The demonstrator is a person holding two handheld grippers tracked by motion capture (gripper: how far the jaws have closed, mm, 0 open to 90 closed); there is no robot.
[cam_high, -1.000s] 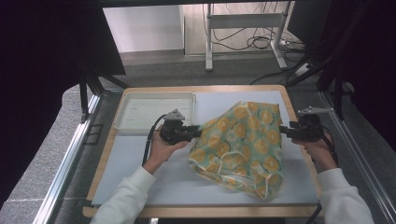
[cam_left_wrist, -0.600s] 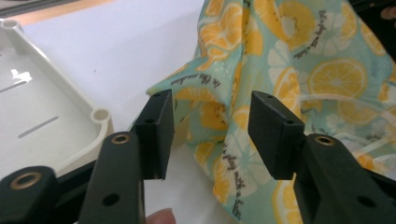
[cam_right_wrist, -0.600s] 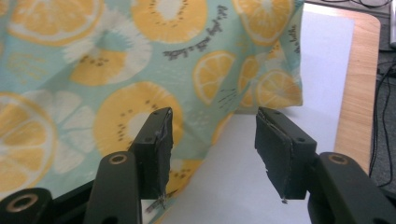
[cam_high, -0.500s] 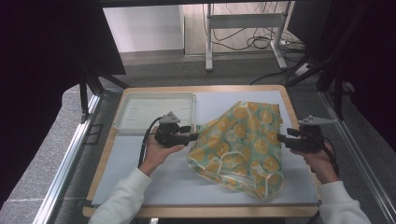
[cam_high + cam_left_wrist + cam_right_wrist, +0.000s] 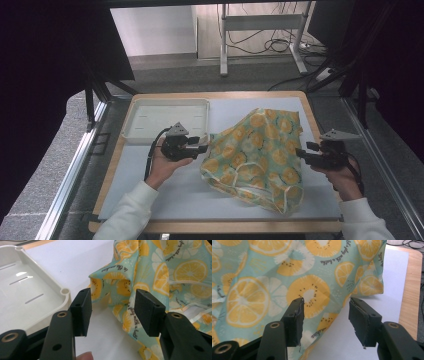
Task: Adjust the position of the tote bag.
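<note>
Both grippers are standing released, the left gripper (image 5: 204, 146) having just been opening at the cloth's (image 5: 260, 150) nine o'clock edge with nothing pinched, the right gripper (image 5: 299, 152) at three, so regrasping seems next, with bare mat (image 5: 150, 195) nearer and the tray (image 5: 134, 131) beyond at eleven.

Grey floor (image 5: 165, 75) — cables (image 5: 280, 45), metal stand (image 5: 260, 22).
</note>
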